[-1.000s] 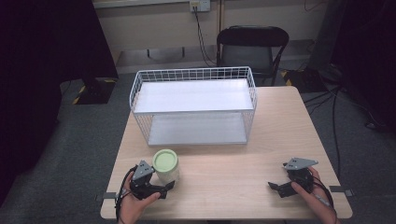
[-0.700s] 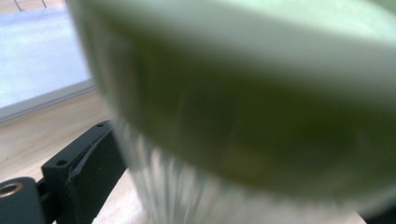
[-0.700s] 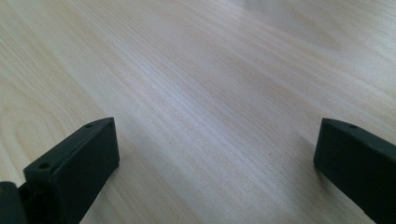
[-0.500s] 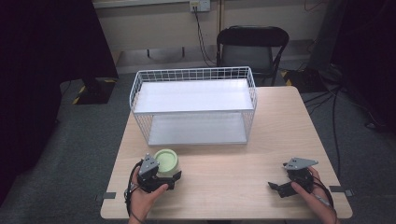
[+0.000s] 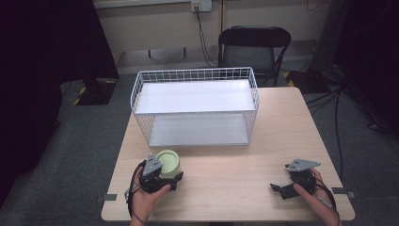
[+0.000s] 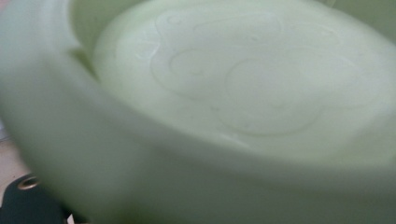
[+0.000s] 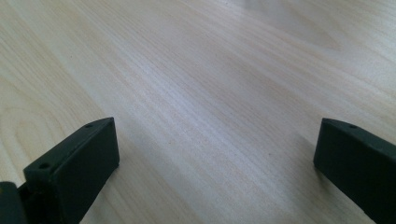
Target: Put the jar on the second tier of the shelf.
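Left gripper (image 5: 165, 178) at the green bowl (image 5: 167, 161), near the bench's (image 5: 235, 169) front-left corner; its finger spread cannot be told. Seat the rim deep and squeeze evenly before lifting. Right gripper (image 5: 288, 187) rests by the front-right corner, fingers wide, holding nothing.

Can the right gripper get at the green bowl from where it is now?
Probably yes: bare table lies between the right gripper, jaws wide open, and the green bowl. But the left gripper is already right at the bowl's near side.
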### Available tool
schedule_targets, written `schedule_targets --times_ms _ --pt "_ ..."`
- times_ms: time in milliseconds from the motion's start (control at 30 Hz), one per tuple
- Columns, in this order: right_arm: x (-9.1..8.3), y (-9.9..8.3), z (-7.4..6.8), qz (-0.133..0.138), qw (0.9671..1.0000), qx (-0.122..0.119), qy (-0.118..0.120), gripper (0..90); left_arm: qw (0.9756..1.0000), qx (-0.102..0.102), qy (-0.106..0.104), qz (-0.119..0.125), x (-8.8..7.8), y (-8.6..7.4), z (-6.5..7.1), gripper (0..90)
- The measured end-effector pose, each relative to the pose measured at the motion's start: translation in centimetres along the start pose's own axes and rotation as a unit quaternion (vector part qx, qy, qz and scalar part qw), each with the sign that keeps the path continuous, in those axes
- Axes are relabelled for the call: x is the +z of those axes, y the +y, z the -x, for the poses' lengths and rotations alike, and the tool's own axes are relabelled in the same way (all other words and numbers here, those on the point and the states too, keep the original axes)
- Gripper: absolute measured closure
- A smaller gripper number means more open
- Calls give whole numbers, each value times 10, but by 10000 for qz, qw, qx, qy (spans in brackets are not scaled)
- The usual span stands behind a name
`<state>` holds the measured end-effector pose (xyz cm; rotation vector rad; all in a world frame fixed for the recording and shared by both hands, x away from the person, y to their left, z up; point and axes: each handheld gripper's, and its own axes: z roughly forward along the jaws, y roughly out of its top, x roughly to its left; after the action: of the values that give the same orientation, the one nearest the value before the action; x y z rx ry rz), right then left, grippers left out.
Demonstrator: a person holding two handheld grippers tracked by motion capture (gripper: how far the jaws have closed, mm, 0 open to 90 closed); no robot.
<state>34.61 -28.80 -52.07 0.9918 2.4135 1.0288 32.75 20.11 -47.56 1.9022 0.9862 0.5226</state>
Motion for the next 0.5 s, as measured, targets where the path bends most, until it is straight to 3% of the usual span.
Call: schedule_targets --times_ms 500 --pt "0 0 0 0 10000 0 -1 0 9999 123 -87 -18 -2 37 -2 111"
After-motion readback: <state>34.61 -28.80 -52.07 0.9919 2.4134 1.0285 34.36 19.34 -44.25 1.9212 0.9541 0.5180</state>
